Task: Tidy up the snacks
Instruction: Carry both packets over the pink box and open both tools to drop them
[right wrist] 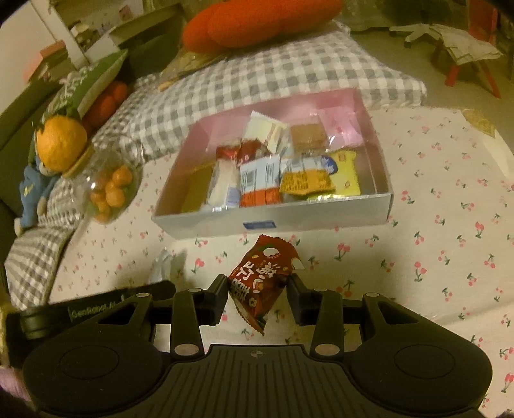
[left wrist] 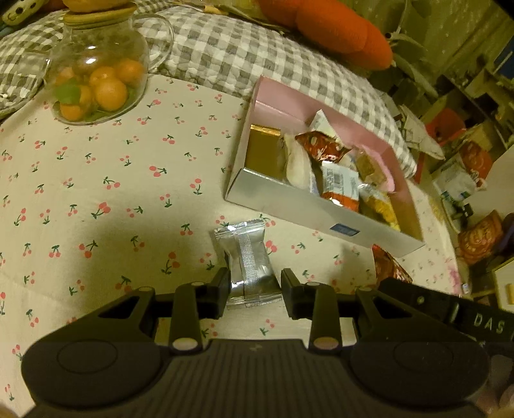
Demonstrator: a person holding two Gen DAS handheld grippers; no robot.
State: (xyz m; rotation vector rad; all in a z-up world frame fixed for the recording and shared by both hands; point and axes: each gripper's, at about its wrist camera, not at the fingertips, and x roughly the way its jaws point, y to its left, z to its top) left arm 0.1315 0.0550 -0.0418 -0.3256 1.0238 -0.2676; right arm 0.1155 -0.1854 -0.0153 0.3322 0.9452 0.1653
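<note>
A silver snack packet (left wrist: 249, 262) lies on the cherry-print cloth, between the fingers of my left gripper (left wrist: 256, 283), whose jaws stand around its near end. A red snack packet (right wrist: 261, 278) sits between the fingers of my right gripper (right wrist: 258, 287), tilted and seemingly lifted off the cloth. A silver box with a pink inside (left wrist: 308, 212) (right wrist: 321, 215) lies just beyond both grippers and holds several wrapped snacks. The red packet's corner (left wrist: 387, 265) and the silver packet's edge (right wrist: 162, 263) each show in the other view.
A glass jar of small oranges (left wrist: 96, 74) (right wrist: 109, 183) stands at the far left on the cloth. A grey checked cushion (left wrist: 241, 54) and an orange plush (left wrist: 334, 29) lie behind the box. The other gripper's body (left wrist: 449, 308) (right wrist: 80, 308) is close alongside.
</note>
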